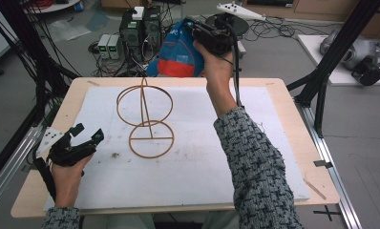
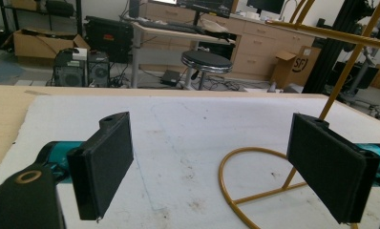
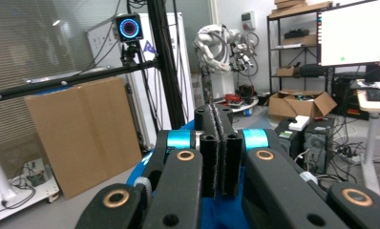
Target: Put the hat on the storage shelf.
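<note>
On the wooden counter (image 1: 283, 109) lies a white mat (image 1: 202, 157) (faintly stained) bearing a wire stand (image 1: 145, 119); left gripper (image 1: 83, 138) jaws spread, right gripper (image 1: 197, 26) jaws pinching a blue bag (image 1: 176, 52).

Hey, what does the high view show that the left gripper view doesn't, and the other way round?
High view alone: the right gripper raised past the table's far edge, shut on a blue bag, and the wire stand's upper ring. Left gripper view alone: a black stool and cardboard boxes behind the table. Both: the white mat, the stand's base ring, the open left gripper.
</note>
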Motion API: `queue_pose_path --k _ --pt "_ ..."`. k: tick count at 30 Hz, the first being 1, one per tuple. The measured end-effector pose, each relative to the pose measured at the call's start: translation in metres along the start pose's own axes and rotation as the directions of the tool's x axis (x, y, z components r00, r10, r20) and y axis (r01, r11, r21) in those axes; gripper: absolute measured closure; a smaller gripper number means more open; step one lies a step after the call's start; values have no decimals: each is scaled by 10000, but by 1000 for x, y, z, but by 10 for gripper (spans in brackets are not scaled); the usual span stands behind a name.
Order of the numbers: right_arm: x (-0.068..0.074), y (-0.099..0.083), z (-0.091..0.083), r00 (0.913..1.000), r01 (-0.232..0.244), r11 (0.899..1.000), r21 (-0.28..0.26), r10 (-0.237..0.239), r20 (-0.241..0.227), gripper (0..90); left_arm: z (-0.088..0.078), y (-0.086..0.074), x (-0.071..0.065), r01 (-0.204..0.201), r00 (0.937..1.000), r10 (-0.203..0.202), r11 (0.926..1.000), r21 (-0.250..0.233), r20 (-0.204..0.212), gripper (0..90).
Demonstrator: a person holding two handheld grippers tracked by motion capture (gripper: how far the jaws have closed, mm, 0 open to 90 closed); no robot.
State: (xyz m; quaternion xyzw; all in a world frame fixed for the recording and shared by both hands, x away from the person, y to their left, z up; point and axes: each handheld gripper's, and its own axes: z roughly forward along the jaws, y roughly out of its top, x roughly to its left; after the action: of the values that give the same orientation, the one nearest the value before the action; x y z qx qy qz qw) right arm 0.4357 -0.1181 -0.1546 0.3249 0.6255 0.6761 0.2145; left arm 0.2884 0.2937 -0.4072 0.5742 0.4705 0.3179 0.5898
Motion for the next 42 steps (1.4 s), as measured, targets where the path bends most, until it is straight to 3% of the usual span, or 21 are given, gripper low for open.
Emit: queue_pose_path --k 7,15,23,30,35,42 --pt "12 3 4 9995 -72 9999 -157 67 -315 899 0 0 1 -12 10000 12 10000 -2 -29 161" --pt "26 -3 7 9966 94 9997 225 -75 -823 899 -3 1 4 10 9999 -10 10000 -40 -171 161" --pt "41 -22 4 9885 330 9947 974 -181 -1500 899 -6 2 9 129 9996 -132 9998 -142 -259 161" --pt "51 -40 2 9792 481 9913 1225 -227 -2016 899 -6 1 9 97 9995 -99 9999 -88 -305 161" --pt "61 -50 -1 9736 1007 9837 1488 -666 -2181 899 -6 1 9 108 9994 -111 9999 -96 -316 161" --pt "72 -62 -3 9653 1298 9787 1588 -882 -2459 899 -6 1 11 120 9993 -123 9999 -83 -357 161"
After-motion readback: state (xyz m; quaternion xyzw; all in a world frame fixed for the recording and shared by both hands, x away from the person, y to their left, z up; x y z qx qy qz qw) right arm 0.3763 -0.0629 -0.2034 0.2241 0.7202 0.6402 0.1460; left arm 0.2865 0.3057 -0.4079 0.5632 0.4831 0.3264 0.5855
